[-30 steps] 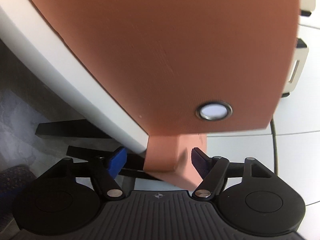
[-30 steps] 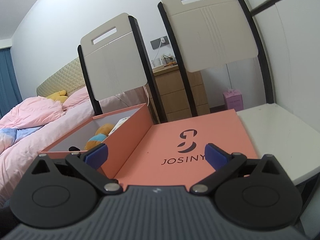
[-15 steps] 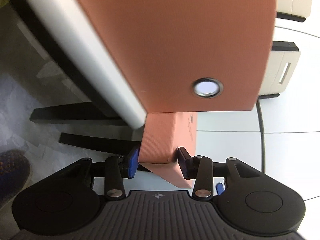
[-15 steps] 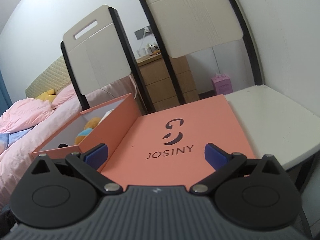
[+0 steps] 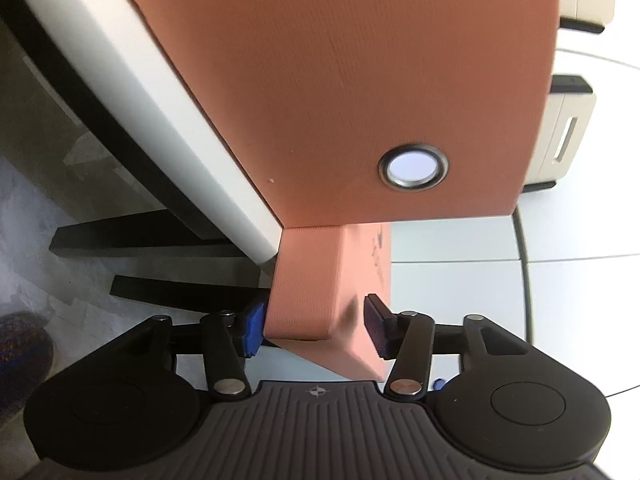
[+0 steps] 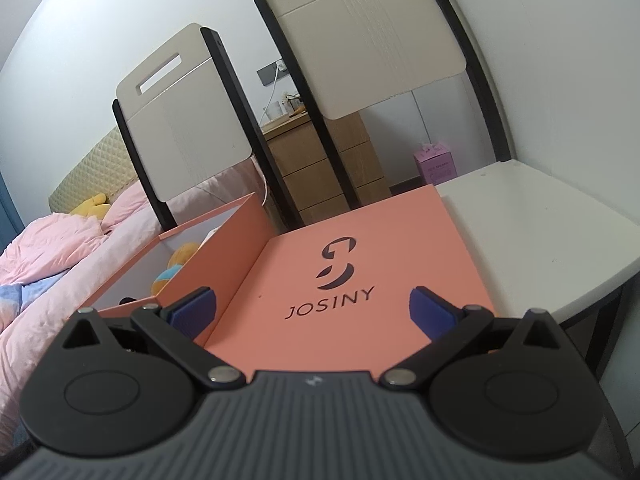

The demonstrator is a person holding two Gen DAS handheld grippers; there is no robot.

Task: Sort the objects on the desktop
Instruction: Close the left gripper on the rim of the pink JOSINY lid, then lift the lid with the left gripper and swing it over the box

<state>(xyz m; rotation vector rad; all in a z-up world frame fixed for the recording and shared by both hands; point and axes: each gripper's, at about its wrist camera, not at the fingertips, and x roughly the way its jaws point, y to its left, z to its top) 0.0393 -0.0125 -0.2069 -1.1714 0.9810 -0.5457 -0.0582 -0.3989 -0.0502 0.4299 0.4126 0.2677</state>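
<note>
Left tongs [image 5: 314,326] grip lid [image 5: 320,280] corner (lid flat).

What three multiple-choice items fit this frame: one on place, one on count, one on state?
1. Where is the plush toy?
A. inside the open box
B. on top of the lid
C. on a chair seat

2. How many chair backs stand behind the box in the right wrist view?
A. one
B. two
C. three

3. What state is the right gripper in?
A. open, holding nothing
B. shut on the lid
C. shut on the plush toy

Answers:
1. A: the toy shows below the box's rim, between its walls.
2. B: one chair back stands on the left and a second on the right.
3. A: its blue pads sit wide apart over the lid, with nothing between them.
</note>
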